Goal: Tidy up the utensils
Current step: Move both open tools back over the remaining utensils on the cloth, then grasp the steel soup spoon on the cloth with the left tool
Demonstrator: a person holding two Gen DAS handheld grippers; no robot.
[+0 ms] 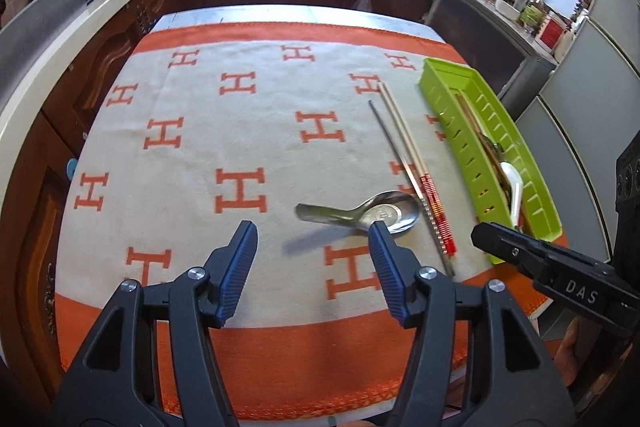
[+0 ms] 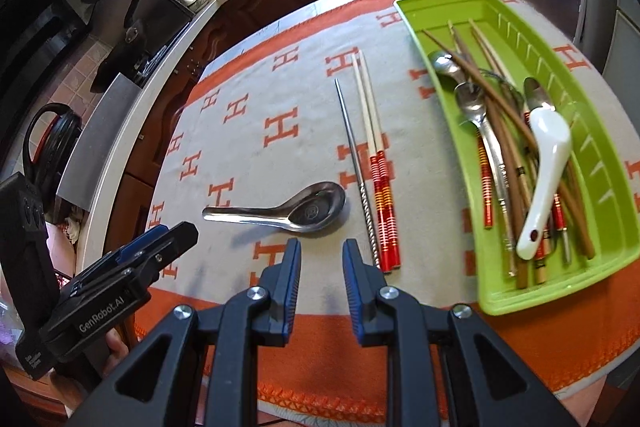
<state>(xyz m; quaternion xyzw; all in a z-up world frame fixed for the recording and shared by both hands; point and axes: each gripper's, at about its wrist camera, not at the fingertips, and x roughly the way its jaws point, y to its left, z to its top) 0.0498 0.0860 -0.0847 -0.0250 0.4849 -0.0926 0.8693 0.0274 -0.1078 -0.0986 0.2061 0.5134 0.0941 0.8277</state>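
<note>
Worktop draped in a cream cloth point(image 2: 256, 95) with orange H marks and an orange border. Landmark: green tray point(image 2: 600, 155), set lengthwise toward the cloth's right edge. Inside the tray, a loose heap: brown chopsticks, metal spoons, red-banded chopsticks, and a white ceramic spoon point(image 2: 546, 163) lying on top. Just left of the tray, on the cloth, a pair of pale chopsticks point(image 2: 374, 143) with red-banded ends, parallel to the tray; a single metal chopstick point(image 2: 356, 155) lies touching or nearly touching their left side. Left again, a metal soup spoon point(image 2: 288, 213), bowl toward the chopsticks, handle pointing away from the tray. Left tool point(image 1: 312, 231) released, jaws wide and empty, hovering near the spoon's bowl. Right tool point(image 2: 320, 247) released too, jaws narrower, nothing between them, just short of the metal chopstick's near end.
</note>
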